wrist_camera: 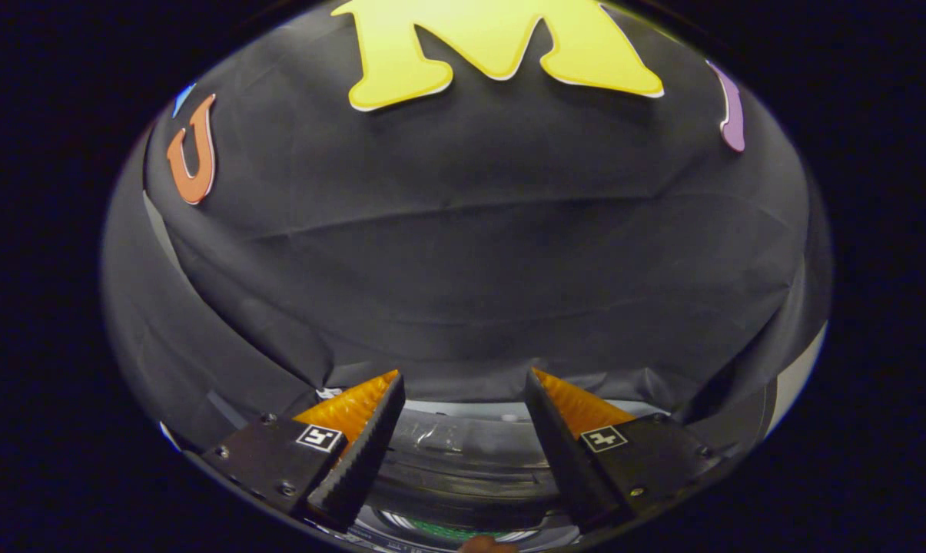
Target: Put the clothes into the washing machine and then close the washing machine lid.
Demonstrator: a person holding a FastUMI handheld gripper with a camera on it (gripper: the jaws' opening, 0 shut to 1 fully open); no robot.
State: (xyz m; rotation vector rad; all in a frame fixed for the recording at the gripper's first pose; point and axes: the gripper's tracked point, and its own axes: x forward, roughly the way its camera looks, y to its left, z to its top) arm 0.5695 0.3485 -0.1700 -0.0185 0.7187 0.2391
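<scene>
Tongs point(465, 380) agape above washer rim point(463, 449)

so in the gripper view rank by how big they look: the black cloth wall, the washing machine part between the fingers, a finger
1. black cloth wall, by far the largest.
2. washing machine, the part seen between and below the open fingers.
3. One finger, though its nearness to the camera inflates it, so 2 and 3 are unsure.

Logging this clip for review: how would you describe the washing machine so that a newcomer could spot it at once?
Start at the black cloth wall ahead, then drop to its lower hem. Below it, between and under the open gripper fingers, lies the washing machine: a dark, glossy, curved top with a paler rim behind. Its shine sets it apart from the matte, creased cloth.
</scene>
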